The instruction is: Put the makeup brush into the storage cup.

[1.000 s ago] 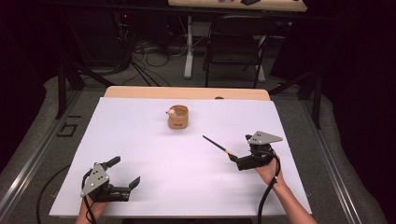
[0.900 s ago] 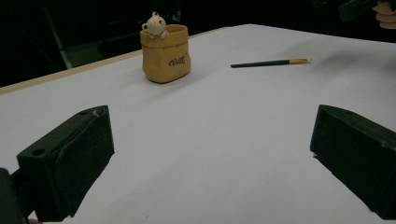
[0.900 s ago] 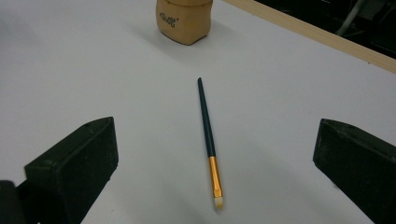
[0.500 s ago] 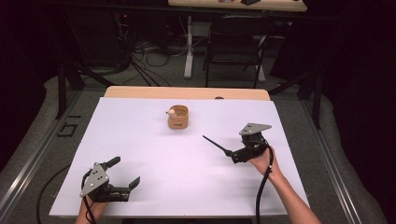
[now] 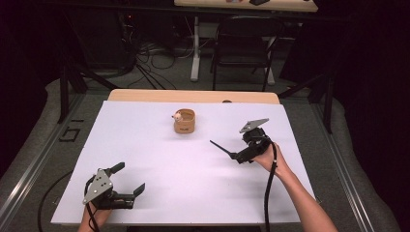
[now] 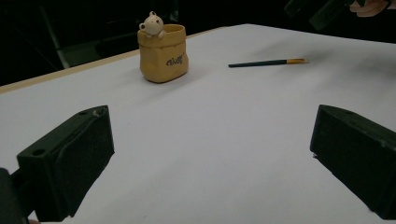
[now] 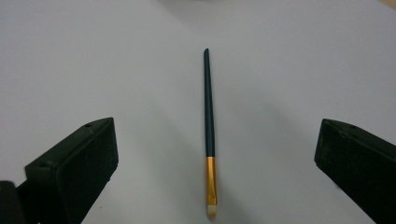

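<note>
A thin brush (image 5: 221, 147) with a dark green handle and a gold ferrule lies flat on the white table (image 5: 159, 159), right of centre. My right gripper (image 5: 240, 150) hovers at its ferrule end, open. In the right gripper view the brush (image 7: 209, 116) lies lengthwise between the wide-apart jaws of the right gripper (image 7: 217, 156), untouched. A small yellow pot (image 5: 184, 121) with a bear figure on its rim stands at the back centre. My left gripper (image 5: 128, 178) rests open near the front left corner, holding nothing. From the left gripper (image 6: 210, 158) I see the pot (image 6: 163, 53) and the brush (image 6: 266, 62) ahead.
The table's wooden far edge (image 5: 193, 95) shows behind the white sheet. A chair (image 5: 241, 43) and cables (image 5: 150, 58) stand on the floor beyond. The right hand's cable (image 5: 268, 193) trails toward the front edge.
My right gripper has moved forward and slightly left, closing in on the brush's ferrule end. The left gripper, pot and brush have stayed put.
</note>
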A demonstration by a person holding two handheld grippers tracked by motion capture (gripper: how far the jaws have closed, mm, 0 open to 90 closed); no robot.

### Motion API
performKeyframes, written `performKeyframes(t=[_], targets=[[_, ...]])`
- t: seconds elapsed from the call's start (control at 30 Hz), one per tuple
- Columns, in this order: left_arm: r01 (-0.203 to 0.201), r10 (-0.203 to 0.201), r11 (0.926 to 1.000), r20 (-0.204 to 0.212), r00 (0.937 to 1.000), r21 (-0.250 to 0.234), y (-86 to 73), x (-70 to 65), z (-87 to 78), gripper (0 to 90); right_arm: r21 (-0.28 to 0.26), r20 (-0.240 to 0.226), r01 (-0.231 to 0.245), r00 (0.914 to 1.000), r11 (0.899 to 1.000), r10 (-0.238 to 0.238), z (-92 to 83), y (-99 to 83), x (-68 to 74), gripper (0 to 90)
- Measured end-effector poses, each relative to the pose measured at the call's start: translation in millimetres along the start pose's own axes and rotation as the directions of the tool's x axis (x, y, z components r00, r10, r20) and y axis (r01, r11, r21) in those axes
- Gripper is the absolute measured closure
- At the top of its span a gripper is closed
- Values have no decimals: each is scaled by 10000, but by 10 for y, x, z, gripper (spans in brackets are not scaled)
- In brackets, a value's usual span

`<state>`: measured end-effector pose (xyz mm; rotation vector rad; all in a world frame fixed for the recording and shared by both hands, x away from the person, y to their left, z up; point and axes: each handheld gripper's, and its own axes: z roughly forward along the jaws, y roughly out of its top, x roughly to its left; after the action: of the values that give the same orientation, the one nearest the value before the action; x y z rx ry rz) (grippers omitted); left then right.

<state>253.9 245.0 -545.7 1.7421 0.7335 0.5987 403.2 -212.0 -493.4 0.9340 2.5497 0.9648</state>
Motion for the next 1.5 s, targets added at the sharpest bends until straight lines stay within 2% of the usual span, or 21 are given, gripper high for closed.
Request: performKeyframes(t=[0.1, 0.17, 0.33, 0.37, 0.47, 0.53, 0.63, 0.67, 0.77, 0.8, 0.9, 0.93, 0.97, 1.0, 1.03, 1.07, 1.1, 1.13, 1.33, 1.43, 1.5], targets=[[-9, 9, 10000, 21, 10000, 1, 0, 2, 0, 0, 300, 2, 40, 10000, 9995, -40, 42, 37, -10, 0], [-13, 13, 10000, 20, 10000, 5, 0, 0, 0, 0, 954, 42, 204, 9998, 9952, -209, 42, 74, -19, 0], [-20, 20, 10000, 26, 10000, 10, 0, 1, -1, 0, 607, 55, 186, 9998, 9980, -190, 145, 89, -23, 0], [-20, 20, 10000, 29, 10000, 14, 0, 0, -1, 0, 1668, 27, 281, 9996, 9856, -290, 117, 137, -34, 0], [-15, 15, 10000, 40, 10000, 9, 0, -1, 0, 0, 1035, 95, 217, 9997, 9944, -228, 198, 119, -31, 1], [-12, 12, 10000, 73, 10000, 22, -2, 1, 2, 0, 1786, 190, 337, 9991, 9833, -377, 208, 156, -33, 66], [5, -6, 10000, 70, 10000, 30, -1, 0, 1, 0, 1907, 126, 395, 9990, 9808, -427, 258, 162, -30, 102], [-4, 4, 10000, 99, 10000, 24, -2, 0, 2, 0, 2523, 156, 430, 9987, 9667, -485, 238, 187, -28, 130], [-2, 2, 10000, 77, 10000, 28, -1, 0, 1, 0, 2105, 139, 401, 9989, 9768, -440, 290, 170, -19, 157], [-7, 7, 10000, 104, 9999, 29, -2, 1, 2, 0, 2885, 117, 448, 9987, 9564, -503, 271, 205, -17, 212], [-9, 8, 10000, 78, 10000, 44, -2, 1, 1, 0, 2741, 97, 458, 9987, 9606, -504, 310, 193, -21, 264], [-7, 7, 10000, 109, 9999, 43, -3, 2, 2, 0, 2917, 114, 531, 9982, 9550, -590, 331, 196, -24, 313], [-7, 6, 10000, 112, 9999, 50, -3, 2, 3, 0, 2406, 95, 432, 9989, 9697, -469, 377, 166, -17, 334], [-11, 11, 10000, 116, 9999, 58, -3, 2, 4, 0, 4036, 0, 712, 9970, 9122, -779, 299, 245, -29, 356], [-11, 11, 10000, 116, 9999, 58, -3, 2, 4, 0, 3337, 51, 594, 9979, 9408, -648, 353, 201, -23, 388], [-10, 10, 10000, 108, 9999, 69, -3, 1, 4, 0, 3582, 31, 616, 9977, 9316, -671, 358, 207, -22, 408], [-14, 13, 10000, 115, 9999, 75, -3, 0, 4, 0, 4102, -15, 655, 9975, 9097, -711, 345, 230, -27, 434], [-14, 13, 10000, 121, 9999, 80, -3, 0, 5, 0, 4008, 10, 640, 9975, 9139, -703, 368, 217, -27, 461], [-50, 48, 9999, 141, 9999, 121, -3, 1, 8, 0, 4478, -139, 802, 9965, 8905, -827, 427, 214, -40, 575], [-52, 51, 9999, 146, 9999, 125, -3, 1, 9, 0, 4529, -174, 788, 9967, 8881, -796, 452, 211, -34, 606], [-49, 47, 9999, 169, 9998, 125, -4, 2, 9, 0, 4947, -127, 897, 9953, 8644, -960, 475, 226, -38, 650]])
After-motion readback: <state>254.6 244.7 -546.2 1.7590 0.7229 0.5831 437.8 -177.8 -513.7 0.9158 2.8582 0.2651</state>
